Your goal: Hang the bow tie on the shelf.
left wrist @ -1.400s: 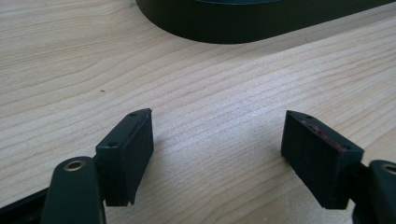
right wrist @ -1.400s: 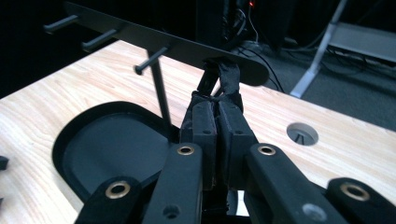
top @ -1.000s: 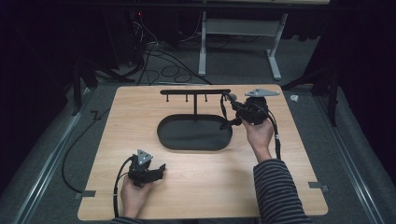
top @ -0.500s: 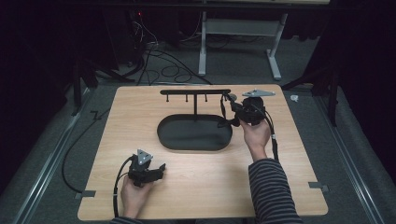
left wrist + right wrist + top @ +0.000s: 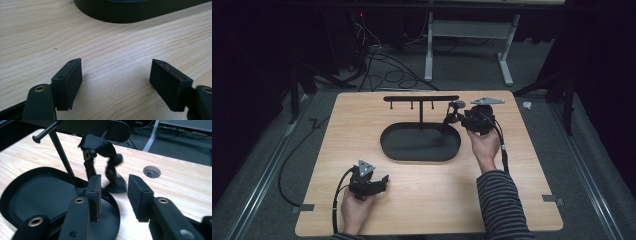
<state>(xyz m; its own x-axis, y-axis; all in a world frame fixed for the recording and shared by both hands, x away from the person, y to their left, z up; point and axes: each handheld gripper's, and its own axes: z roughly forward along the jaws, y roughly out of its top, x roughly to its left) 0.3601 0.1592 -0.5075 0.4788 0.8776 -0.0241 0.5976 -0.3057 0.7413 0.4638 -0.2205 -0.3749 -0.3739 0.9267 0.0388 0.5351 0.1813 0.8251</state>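
A black strap (image 5: 100, 147) is hanging over a peg at the near end of the black stand's (image 5: 421, 98) crossbar, its tail dangling toward the oval base tray (image 5: 387, 145); the right tongs (image 5: 113, 192) are just opening, nothing between the pads, which are sitting just below the strap; the left tongs (image 5: 116, 82) are resting wide open and empty on the counter (image 5: 532, 165). Risk: the blurred, swinging strap is liable to slip off the peg, or a tong backing out could be snagging it or nudging the upright post. Open counter is lying to the right and toward the person.
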